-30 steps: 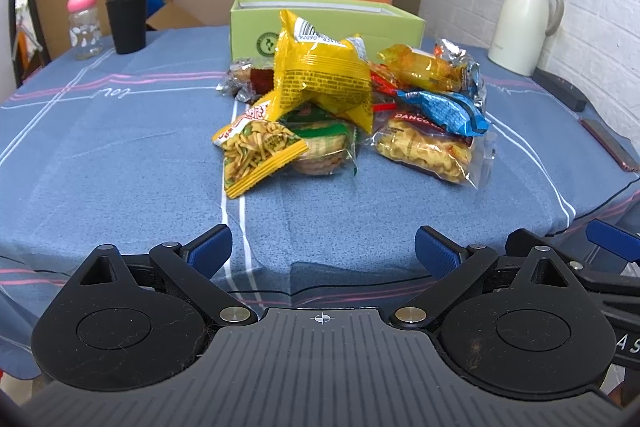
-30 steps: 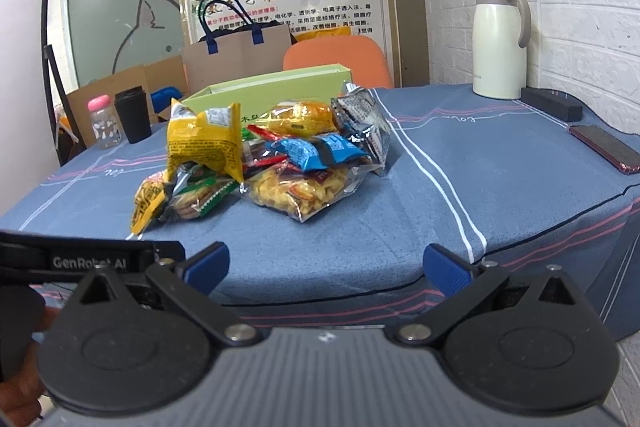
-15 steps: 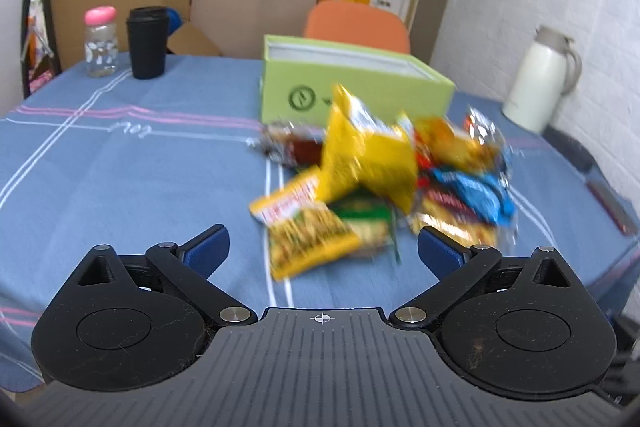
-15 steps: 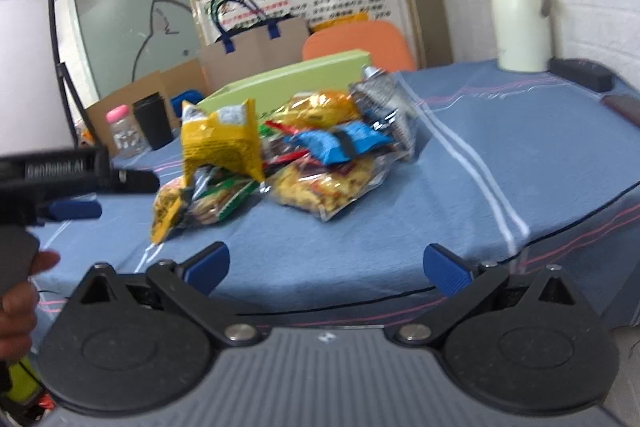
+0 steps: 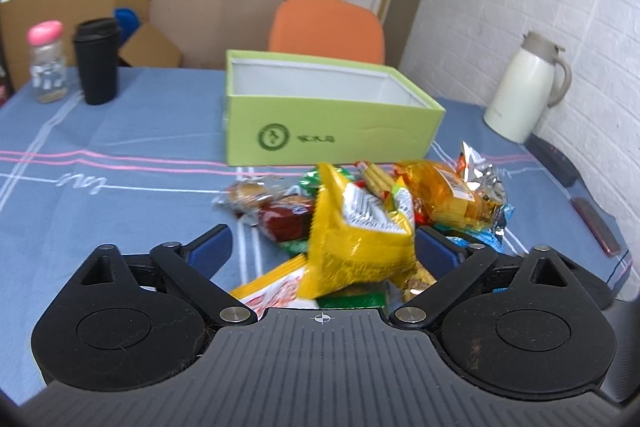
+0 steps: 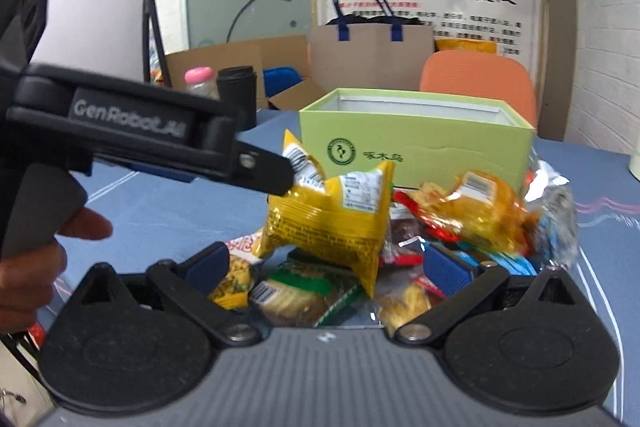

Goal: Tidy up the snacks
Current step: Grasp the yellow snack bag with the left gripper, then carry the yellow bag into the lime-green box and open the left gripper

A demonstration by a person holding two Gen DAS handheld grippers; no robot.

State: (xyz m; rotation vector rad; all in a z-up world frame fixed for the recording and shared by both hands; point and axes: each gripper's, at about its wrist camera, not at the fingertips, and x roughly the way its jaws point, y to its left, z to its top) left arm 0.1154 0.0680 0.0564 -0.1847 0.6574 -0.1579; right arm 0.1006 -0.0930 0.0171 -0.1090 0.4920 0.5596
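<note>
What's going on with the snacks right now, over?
Left tool closing around the yellow snack bag, pads not touching yet. Right tool open, empty, low over the snack pile. Green box empty behind. Nothing in the way.

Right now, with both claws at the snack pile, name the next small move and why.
Probably ease the left claw forward and close on the yellow packet: its jaws are closing around the packet without pressing yet, and the green box behind stands open.

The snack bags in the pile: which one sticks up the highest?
The big yellow bag, standing upright on top in the middle. The other packets, like the orange-gold one to its right, lie lower around it.
</note>
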